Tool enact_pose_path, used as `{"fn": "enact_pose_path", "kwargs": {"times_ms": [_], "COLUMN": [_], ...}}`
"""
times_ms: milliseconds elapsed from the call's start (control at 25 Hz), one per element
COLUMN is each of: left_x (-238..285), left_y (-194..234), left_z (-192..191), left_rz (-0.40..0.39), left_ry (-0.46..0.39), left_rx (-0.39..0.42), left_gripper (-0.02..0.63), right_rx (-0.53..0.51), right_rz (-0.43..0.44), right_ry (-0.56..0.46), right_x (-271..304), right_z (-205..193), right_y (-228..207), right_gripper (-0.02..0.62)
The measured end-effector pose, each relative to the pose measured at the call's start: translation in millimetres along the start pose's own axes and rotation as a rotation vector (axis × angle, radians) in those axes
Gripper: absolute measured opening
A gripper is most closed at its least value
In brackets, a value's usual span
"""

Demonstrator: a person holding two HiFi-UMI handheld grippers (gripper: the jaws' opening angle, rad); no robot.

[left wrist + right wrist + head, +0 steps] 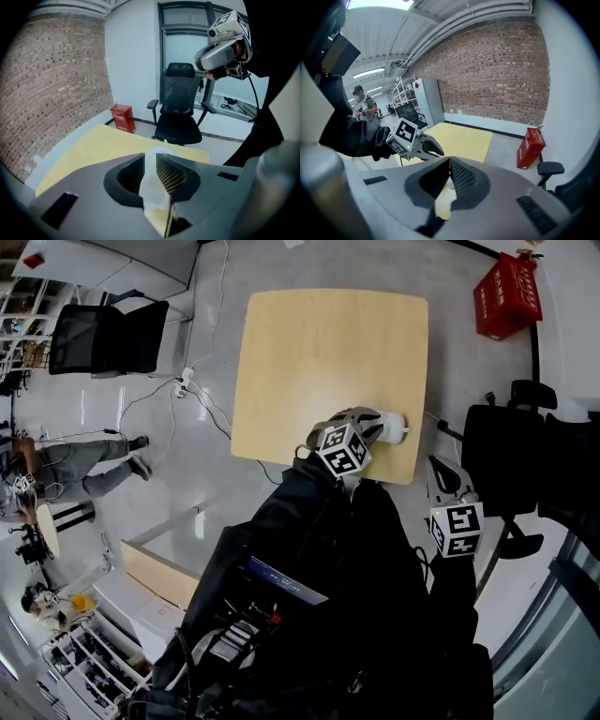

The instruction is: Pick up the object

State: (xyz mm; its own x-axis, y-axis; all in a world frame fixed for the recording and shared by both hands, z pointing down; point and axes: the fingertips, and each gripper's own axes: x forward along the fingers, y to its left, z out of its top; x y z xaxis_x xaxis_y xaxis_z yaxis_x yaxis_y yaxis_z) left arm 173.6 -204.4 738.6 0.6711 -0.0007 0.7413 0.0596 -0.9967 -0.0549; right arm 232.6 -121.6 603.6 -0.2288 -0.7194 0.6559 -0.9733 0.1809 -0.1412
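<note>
A white, soft-looking object (395, 426) lies at the near right edge of the pale wooden table (319, 352). My left gripper (380, 426) reaches over that edge to it. In the left gripper view the white object (153, 187) fills the narrow gap between the jaws, and my left gripper (155, 161) is shut on it. My right gripper (438, 468) hangs off the table to the right, near the chair. In its own view my right gripper (449, 163) is shut with nothing between its jaws, and it looks toward the left gripper (435, 149) and the table (464, 138).
A black office chair (511, 460) stands just right of the table, and a red box (507, 296) sits on the floor at the far right. Another black chair (103, 338), floor cables (187, 385) and a person (84, 465) are to the left.
</note>
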Motion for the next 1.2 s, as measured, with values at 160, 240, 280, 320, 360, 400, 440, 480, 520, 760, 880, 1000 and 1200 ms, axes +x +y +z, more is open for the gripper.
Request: {"fn": "enact_pose_path", "kwargs": {"times_ms": [160,240,280,320,360,400,440,480,520,760,880,1000,1200], "left_x": [13,19,22,25,27,29,31,33,35,46,52,58,75], "left_y": [-5,-8,-9,-10,-11,-13,-14,-15,-17,-25,-26,-30,-36], "left_z": [-5,-7,-8,-8,-9,-10,-12,-14,-16,-24,-28,-32,-44], "left_rz": [-0.057,-0.086,-0.100,-0.114,-0.129,-0.143,-0.157,-0.170,-0.185,-0.262,-0.287,-0.301,-0.322], "left_ry": [0.028,0.041,0.047,0.053,0.059,0.067,0.076,0.084,0.093,0.134,0.162,0.190,0.248], "left_rx": [0.056,0.078,0.087,0.096,0.105,0.113,0.122,0.130,0.138,0.172,0.190,0.221,0.240], "left_gripper": [0.088,0.117,0.129,0.149,0.169,0.186,0.203,0.224,0.247,0.336,0.378,0.423,0.426], "right_rx": [0.013,0.018,0.021,0.024,0.029,0.035,0.043,0.050,0.053,0.084,0.077,0.072,0.076], "right_rz": [-0.019,-0.027,-0.031,-0.035,-0.039,-0.042,-0.043,-0.044,-0.048,-0.058,-0.079,-0.096,-0.117], "right_ry": [0.004,0.009,0.011,0.013,0.014,0.014,0.015,0.016,0.018,0.022,0.032,0.039,0.047], "right_x": [1,1,1,1,1,0,0,0,-1,-4,-6,-9,-13], "right_z": [-2,-4,-5,-6,-6,-6,-4,-2,-2,-8,-16,-22,-28], "right_y": [-7,-10,-12,-14,-16,-17,-17,-18,-18,-23,-30,-34,-35], "right_gripper": [0.006,0.006,0.006,0.006,0.006,0.006,0.006,0.006,0.006,0.006,0.006,0.006,0.006]}}
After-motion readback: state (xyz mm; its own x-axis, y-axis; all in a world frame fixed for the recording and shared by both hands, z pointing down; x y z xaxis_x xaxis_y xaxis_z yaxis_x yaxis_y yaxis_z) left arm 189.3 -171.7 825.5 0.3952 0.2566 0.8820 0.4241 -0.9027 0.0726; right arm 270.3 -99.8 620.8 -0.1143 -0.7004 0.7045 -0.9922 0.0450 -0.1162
